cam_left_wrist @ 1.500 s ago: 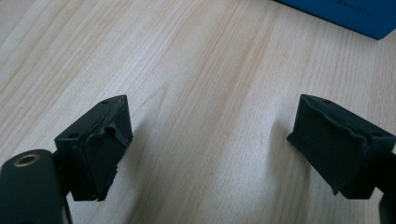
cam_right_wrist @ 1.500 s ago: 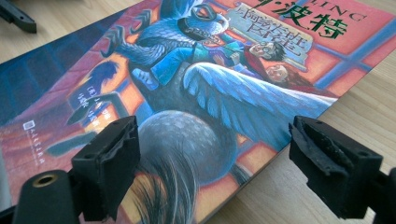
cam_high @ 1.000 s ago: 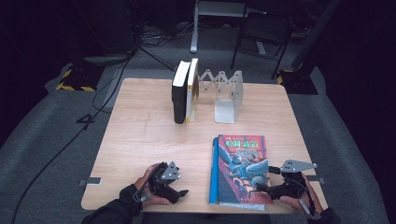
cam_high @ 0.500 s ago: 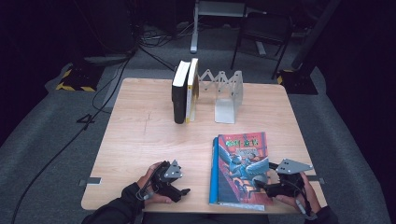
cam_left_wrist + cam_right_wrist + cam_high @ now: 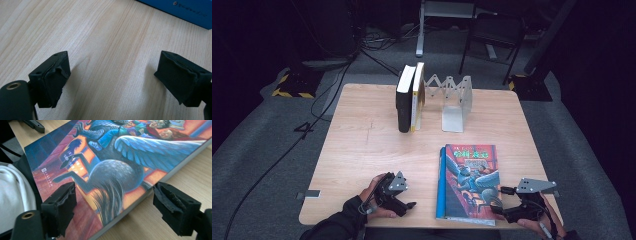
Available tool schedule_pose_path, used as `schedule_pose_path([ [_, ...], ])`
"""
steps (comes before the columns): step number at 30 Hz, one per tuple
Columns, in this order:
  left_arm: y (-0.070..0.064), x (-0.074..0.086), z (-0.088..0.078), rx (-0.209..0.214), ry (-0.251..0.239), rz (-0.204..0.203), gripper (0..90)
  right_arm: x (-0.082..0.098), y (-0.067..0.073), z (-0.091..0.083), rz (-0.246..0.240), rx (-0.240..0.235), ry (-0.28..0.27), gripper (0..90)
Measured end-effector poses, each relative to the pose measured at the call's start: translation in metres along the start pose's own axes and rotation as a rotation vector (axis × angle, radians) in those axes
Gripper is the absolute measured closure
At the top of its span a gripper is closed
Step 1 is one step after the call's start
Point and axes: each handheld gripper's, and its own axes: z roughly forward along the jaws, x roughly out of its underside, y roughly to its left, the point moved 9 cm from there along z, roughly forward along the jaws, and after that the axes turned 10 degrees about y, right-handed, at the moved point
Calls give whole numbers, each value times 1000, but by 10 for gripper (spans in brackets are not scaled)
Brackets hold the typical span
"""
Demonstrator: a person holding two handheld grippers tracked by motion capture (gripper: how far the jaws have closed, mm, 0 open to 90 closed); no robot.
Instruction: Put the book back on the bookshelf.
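Straddling the near right corner of the illustrated paperback (image 5: 110, 170), the right tool (image 5: 113, 205) has its jaws wide apart, one over the cover, one past the edge, pads not pressing it, and they've just been closing a bit; the left tool (image 5: 111, 80) sits open too, gripping nothing, over bare tabletop (image 5: 362, 150); the book lies flat near the front right edge; further back, two upright books (image 5: 409, 100) lean by a metal bookend rack (image 5: 452, 102).
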Motion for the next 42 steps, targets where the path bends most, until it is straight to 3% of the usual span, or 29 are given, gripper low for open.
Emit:
schedule_pose_path([
  [16,4,-7,4,4,19,16,122,-17,11,14,-46,24,-8,178],
  [21,20,-18,9,-17,8,-41,175,-28,10,22,-74,18,-8,179],
  [27,34,-29,15,-32,2,-65,181,-38,10,30,-95,7,-7,179],
  [30,39,-36,19,-33,0,-67,182,-40,8,28,-112,9,19,202],
  [34,42,-43,23,-34,1,-66,188,-36,4,28,-61,-49,82,191],
  [37,45,-48,26,-39,-10,-69,199,-37,2,29,-60,-87,119,172],
  [42,47,-54,29,-46,-22,-73,251,-39,2,30,-92,-73,146,163],
])
